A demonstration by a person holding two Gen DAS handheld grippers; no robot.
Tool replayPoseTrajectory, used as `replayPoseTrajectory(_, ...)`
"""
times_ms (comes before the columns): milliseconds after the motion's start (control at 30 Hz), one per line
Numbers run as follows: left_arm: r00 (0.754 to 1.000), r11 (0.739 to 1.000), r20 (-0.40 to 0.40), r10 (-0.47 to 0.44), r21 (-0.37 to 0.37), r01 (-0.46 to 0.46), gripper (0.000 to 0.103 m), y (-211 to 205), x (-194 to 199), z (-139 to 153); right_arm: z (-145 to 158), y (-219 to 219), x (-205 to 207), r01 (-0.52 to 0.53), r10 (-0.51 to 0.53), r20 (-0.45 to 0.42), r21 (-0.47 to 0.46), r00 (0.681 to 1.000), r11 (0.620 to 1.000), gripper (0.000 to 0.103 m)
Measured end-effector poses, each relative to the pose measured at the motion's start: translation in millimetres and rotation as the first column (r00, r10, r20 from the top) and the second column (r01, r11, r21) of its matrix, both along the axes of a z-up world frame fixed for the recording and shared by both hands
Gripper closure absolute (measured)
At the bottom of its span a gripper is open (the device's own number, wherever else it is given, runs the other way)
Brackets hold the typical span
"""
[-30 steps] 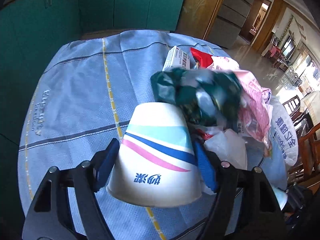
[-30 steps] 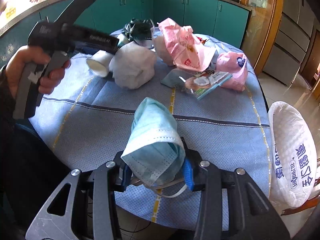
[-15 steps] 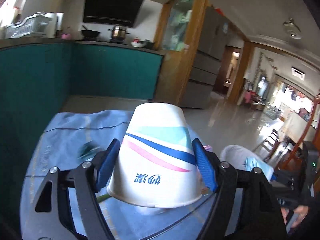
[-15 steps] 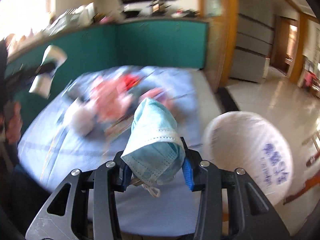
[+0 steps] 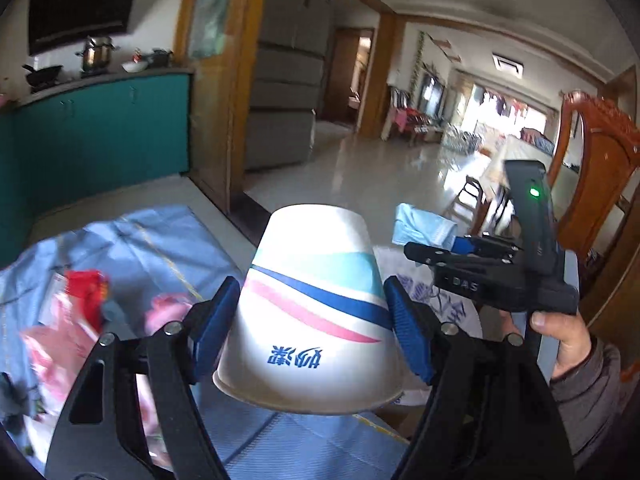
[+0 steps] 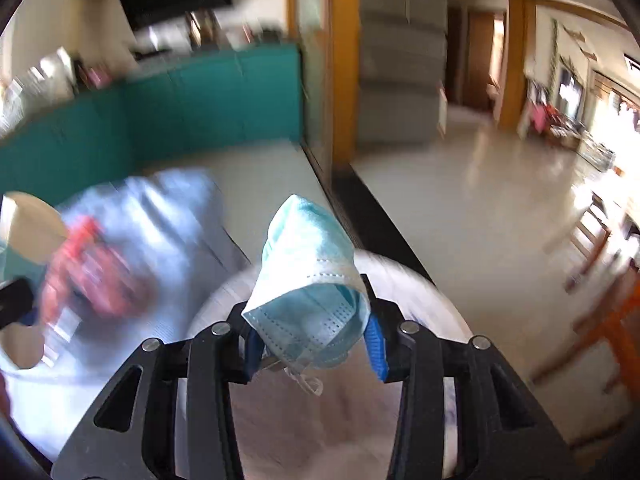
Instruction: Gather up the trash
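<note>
Both hands were loaded, nothing dropped yet. The left gripper was clamped on an upside-down paper cup, and the right gripper was pinching a blue face mask right above the white bag. Farther back, wrappers were left on the blue tablecloth, so I'd guess plenty remained.

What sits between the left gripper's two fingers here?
A paper cup, upside down, is clamped between the left gripper's blue fingers, as the left wrist view shows.
</note>
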State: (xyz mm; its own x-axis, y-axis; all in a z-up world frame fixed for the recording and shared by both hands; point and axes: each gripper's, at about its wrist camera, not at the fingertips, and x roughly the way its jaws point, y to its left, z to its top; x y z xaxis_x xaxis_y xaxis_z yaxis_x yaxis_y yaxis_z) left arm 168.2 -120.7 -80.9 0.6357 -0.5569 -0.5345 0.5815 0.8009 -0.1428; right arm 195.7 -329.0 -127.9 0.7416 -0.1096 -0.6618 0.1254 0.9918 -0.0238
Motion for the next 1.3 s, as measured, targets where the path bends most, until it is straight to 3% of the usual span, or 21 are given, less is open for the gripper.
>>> replayPoseTrajectory(100, 0.998, 0.999, -0.060, -0.031, 0.009, 0.032, 0.029, -22, 11, -23, -4, -16, -4, 0.005, -0.005, -0.004, 0.033, 1.000, 0.999, 0.061)
replayPoseTrajectory(233, 0.990, 0.998, -0.130, -0.060, 0.006, 0.062, 0.029, -63, 26, -47, -12, -30, -10, 0.063, -0.063, -0.032, -0.022, 0.997, 0.998, 0.061)
replayPoseTrajectory(400, 0.985, 0.993, -0.148, -0.094, 0.050, 0.102, 0.027, -102, 44, -73, -18, -42, -17, 0.076, -0.076, -0.061, 0.000, 0.995, 0.997, 0.061)
replayPoseTrajectory(533, 0.986, 0.995, -0.158, -0.063, 0.061, 0.073, 0.017, -102, 52, -87, -27, -46, -18, 0.095, -0.094, -0.088, 0.008, 0.992, 0.995, 0.059)
replayPoseTrajectory(633, 0.987, 0.999, -0.157, -0.029, 0.034, 0.035, 0.015, -85, 57, -76, -28, -48, -16, 0.112, -0.110, -0.086, 0.016, 0.990, 0.994, 0.047)
replayPoseTrajectory(700, 0.993, 1.000, -0.120, 0.004, 0.024, -0.001, 0.015, -69, 52, -57, -23, -48, -18, 0.121, -0.119, -0.057, 0.029, 0.991, 0.992, 0.031)
replayPoseTrajectory(800, 0.992, 0.990, -0.003, 0.128, 0.055, -0.128, 0.015, -34, 42, -26, -10, -42, -22, 0.104, -0.104, -0.009, 0.050, 0.995, 0.993, 0.028)
replayPoseTrajectory(900, 0.946, 0.943, 0.133, 0.296, 0.116, -0.311, 0.013, 12, 34, 2, 2, -21, -23, 0.031, -0.038, 0.054, 0.119, 0.998, 0.992, 0.027)
replayPoseTrajectory(1033, 0.852, 0.857, 0.273, 0.447, 0.144, -0.495, 0.010, 70, 29, 27, 9, 30, -16, -0.136, 0.118, 0.106, 0.183, 0.987, 0.974, 0.027)
replayPoseTrajectory(1133, 0.806, 0.806, 0.252, 0.535, 0.131, -0.577, 0.010, 114, 35, 31, 7, 83, -5, -0.257, 0.243, 0.099, 0.169, 0.965, 0.952, 0.027)
replayPoseTrajectory(1300, 0.753, 0.748, 0.142, 0.642, 0.100, -0.656, 0.010, 176, 39, 25, -1, 171, 9, -0.464, 0.457, 0.084, 0.216, 0.886, 0.859, 0.027)
